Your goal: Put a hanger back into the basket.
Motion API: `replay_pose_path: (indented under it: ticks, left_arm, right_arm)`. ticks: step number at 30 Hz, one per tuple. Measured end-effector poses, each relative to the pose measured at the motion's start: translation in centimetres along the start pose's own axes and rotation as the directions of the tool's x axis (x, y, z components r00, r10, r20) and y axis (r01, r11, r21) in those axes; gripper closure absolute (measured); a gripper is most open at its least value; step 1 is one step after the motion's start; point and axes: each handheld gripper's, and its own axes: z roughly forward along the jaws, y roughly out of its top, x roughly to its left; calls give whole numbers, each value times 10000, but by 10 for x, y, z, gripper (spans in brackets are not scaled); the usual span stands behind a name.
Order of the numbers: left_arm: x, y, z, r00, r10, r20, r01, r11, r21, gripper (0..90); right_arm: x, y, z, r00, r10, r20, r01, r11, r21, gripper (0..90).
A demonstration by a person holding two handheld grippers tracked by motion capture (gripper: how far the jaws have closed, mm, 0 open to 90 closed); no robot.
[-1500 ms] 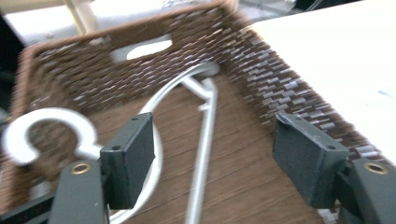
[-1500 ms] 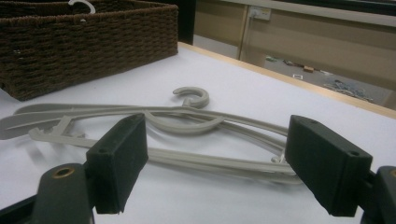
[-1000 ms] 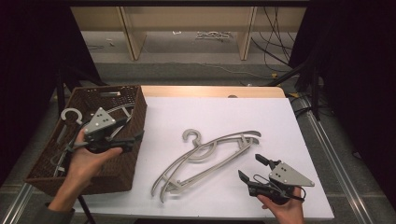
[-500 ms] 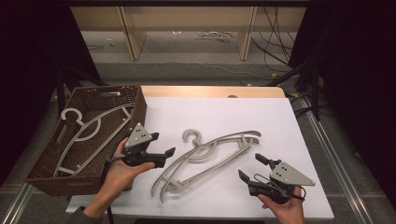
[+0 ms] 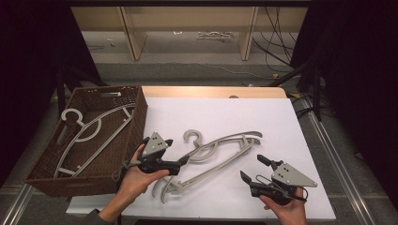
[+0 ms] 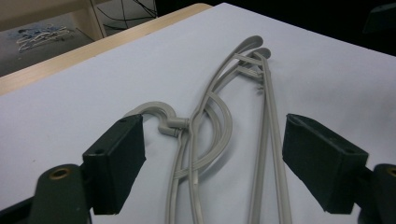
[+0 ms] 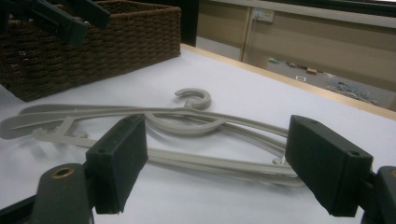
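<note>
White tabletop (image 5: 281, 122): left hand-held gripper (image 5: 180, 161), just widening, straddles grey hangers (image 5: 220, 150); right hand-held gripper (image 5: 256, 171) gapes empty.

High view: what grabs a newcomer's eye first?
The grey hangers sprawled mid-table on the white sheet, with the left gripper open right at them. Next, the brown wicker basket at the table's left edge, holding another hanger. The right gripper waits open, near the front edge.
</note>
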Motion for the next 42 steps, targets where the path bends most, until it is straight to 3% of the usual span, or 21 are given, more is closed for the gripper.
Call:
replay_pose_path:
  ticks: [4,5,6,10,13,15,18,22,24,26,27,28,29,30,32,33,35,38,39,41,42]
  left_arm:
    - [-1,0,9,9997,211,84,-213,9995,226,212]
    - [-3,1,12,9999,124,78,-126,9998,153,212]
    - [-3,2,15,9998,164,69,-165,9997,191,212]
    - [-5,3,28,9996,260,94,-263,9988,419,212]
    - [-3,2,38,9975,703,18,-702,9944,786,215]
    - [-2,1,44,9985,544,39,-546,9951,823,216]
    - [-1,0,52,9985,549,3,-547,9934,1005,220]
    - [2,0,62,9972,728,-196,-700,9905,1183,224]
    - [4,0,69,9968,763,-244,-723,9883,1344,238]
    - [6,-1,73,9959,839,-337,-780,9856,1499,244]
    - [7,-1,76,9973,668,-317,-612,9863,1534,254]
    - [8,-1,78,9968,776,-206,-734,9844,1602,291]
    - [8,-1,80,9983,525,-250,-477,9848,1671,299]
    - [11,-1,82,9966,778,-275,-712,9792,1898,296]
    - [12,-1,87,9968,706,-383,-617,9782,1982,301]
    - [16,0,89,9946,962,-376,-848,9684,2347,307]
    - [18,-1,96,9937,980,-545,-807,9624,2594,317]
    - [19,-4,106,9957,751,-540,-579,9614,2691,341]
    - [18,-5,108,9952,805,-563,-619,9589,2769,343]
    - [18,-6,113,9947,897,-495,-723,9569,2814,361]
    - [18,-6,115,9938,1013,-456,-841,9546,2856,384]
  right_arm:
    - [2,1,-1,9997,215,-66,-214,9998,57,220]
    - [2,1,0,10000,-33,-13,33,10000,-85,220]
    - [4,0,1,9995,261,-187,-263,9996,-69,220]
    - [2,1,-1,10000,24,0,-24,10000,-81,220]
    - [3,2,1,10000,-33,16,33,9999,-105,220]
    - [5,1,1,9999,122,-93,-121,9998,124,220]
    - [4,2,1,9999,-128,-66,128,9999,88,220]
    - [6,2,0,9998,69,-164,-67,9998,161,220]
    - [5,3,0,9999,-151,-84,151,9999,16,220]
    - [6,4,-1,9999,-107,-134,110,9995,294,220]
    - [6,3,-1,9998,-191,-79,192,9996,212,220]
    - [6,3,-1,9998,-188,-86,190,9996,207,220]
    - [5,3,-1,9998,-189,-90,191,9996,205,220]
    - [6,3,1,9998,-158,-112,158,9999,7,220]
    - [6,3,1,9998,-143,-100,142,9999,-27,219]
    - [6,3,1,9998,-142,-104,142,9999,-26,219]
    - [6,3,1,9998,-159,-113,159,9999,-26,220]
    - [6,3,0,9997,-220,-139,222,9996,147,220]
    - [6,2,2,9996,-187,-190,184,9997,-172,219]
    - [6,2,3,9996,-191,-196,188,9997,-185,219]
    - [8,2,2,9995,49,-327,-51,10000,-55,219]
